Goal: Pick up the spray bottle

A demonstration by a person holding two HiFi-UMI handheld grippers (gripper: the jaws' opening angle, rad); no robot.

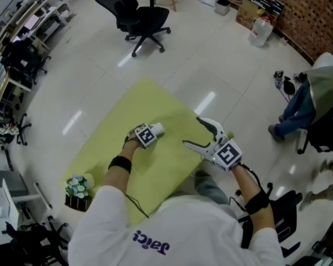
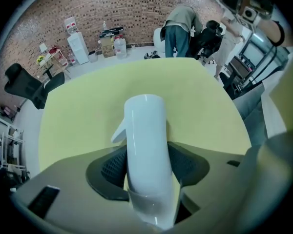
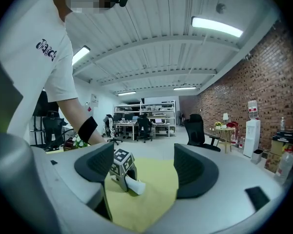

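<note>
— L gripper (image 1: 145, 136)?
— We see its jaws clamped on the white spray bottle (image 2: 145, 140), mid-frame on the yellow table (image 1: 155, 98).
— R gripper (image 3: 141, 167)?
— Jaws wide apart, nothing btwn them, right of centre in head view.

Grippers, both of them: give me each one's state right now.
Left gripper: closed on the white spray bottle.
Right gripper: open, holding nothing.

Past my yellow tabletop (image 1: 112, 144) I see glossy pale floor (image 1: 89, 65), a black office chair (image 1: 136, 13), a brick wall (image 1: 305, 15) and ceiling strip lights (image 3: 217, 27).
</note>
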